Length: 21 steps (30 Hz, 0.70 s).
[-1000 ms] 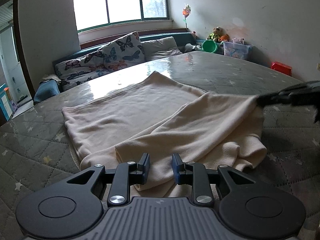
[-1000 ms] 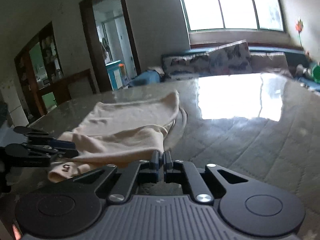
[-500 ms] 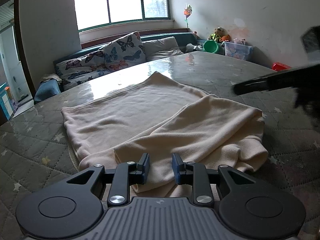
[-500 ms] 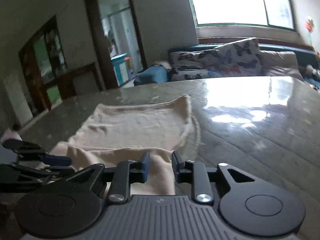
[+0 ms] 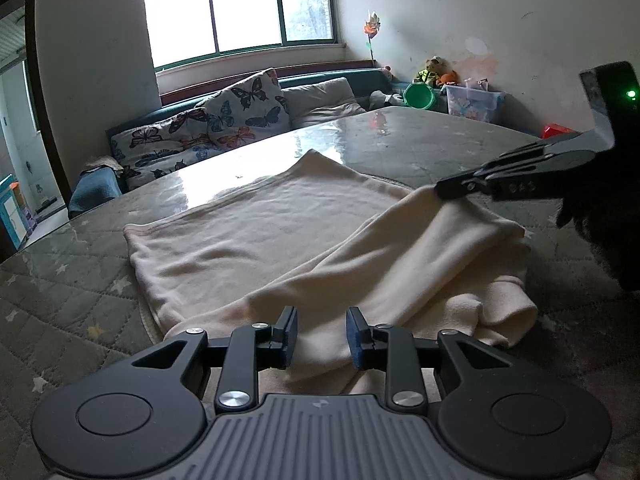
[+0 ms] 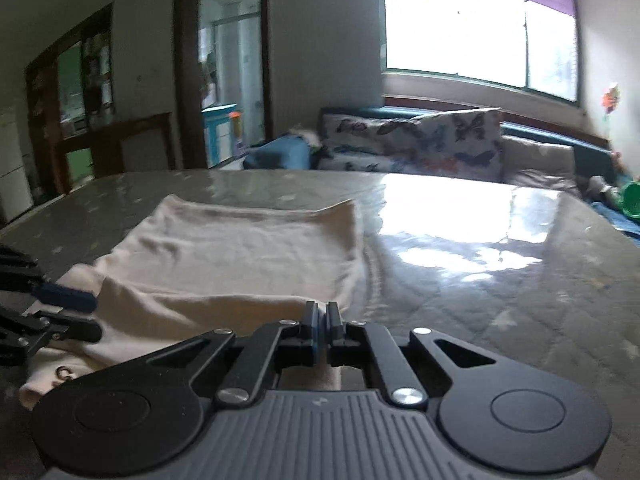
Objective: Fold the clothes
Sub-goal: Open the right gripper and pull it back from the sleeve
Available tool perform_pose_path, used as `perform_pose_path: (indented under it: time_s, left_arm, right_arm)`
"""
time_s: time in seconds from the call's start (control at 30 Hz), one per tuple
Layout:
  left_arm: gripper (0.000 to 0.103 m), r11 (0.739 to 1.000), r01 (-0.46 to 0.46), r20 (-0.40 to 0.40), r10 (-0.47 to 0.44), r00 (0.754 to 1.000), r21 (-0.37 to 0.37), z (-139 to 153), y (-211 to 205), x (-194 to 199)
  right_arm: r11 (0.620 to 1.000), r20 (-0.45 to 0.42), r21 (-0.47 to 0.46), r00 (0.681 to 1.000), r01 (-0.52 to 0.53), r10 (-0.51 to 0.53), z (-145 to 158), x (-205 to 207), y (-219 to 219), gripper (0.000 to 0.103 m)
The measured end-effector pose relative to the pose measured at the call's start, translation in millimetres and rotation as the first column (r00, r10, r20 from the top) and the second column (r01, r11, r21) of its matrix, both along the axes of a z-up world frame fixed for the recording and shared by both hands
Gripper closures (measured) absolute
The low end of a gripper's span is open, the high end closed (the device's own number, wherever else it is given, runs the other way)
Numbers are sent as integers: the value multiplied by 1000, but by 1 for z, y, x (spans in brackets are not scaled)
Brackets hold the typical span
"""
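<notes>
On quilted mattress (image 5: pixel 60 288), cream garment (image 5: pixel 256 236) lies spread, near part doubled over into loose roll. Fold begun, not finished: far half flat, single layer; folded edge rumpled, uneven. My left gripper (image 5: pixel 322 338) hovers at near hem, jaws apart, holding nothing. My right gripper (image 6: pixel 321 322) jaws together, pinching folded corner. Left to do, I judge: carry fold across, square edges, flatten.

Left hand-held gripper (image 5: pixel 321 338): matte black linkage arms, two round black discs at the base corners, grey ribbed housing between them, silver screw heads at the pivots, blue pads on the fingers (image 5: pixel 290 336).

Right hand-held gripper (image 6: pixel 321 326): same black arms, discs, grey ribbed housing, silver screws; a green light glows on its rear block.
</notes>
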<state>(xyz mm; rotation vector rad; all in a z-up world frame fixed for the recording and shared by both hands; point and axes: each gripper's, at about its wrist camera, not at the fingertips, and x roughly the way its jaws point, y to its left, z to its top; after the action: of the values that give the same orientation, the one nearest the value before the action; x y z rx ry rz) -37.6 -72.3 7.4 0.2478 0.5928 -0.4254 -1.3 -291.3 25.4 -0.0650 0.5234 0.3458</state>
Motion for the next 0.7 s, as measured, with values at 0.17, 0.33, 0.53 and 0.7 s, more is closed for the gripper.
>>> perform_pose_path:
  time_s: [0.17,0.33,0.53,0.7]
  left_arm:
    - [72,1000,3,-3,-3,1000,1,-1,0,2]
    - [72,1000,-5,-2,5,1000,-3,0,1,3]
    - [74,999,-20,-41,18,999,-38,-1,0,10]
    - [100,1000,4,-36,-5,999,-27,2,-9,11]
  right_arm:
    - [998,-42,57,999,-15,17,3,5,-14,100]
    - [993,-77,120,997,15,-6,4,13,-29,95]
    - [983,-91,179,996,31,-15,7,12,-41,81]
    - [990,-43,140,999,-18,24,13,-19,-40,70]
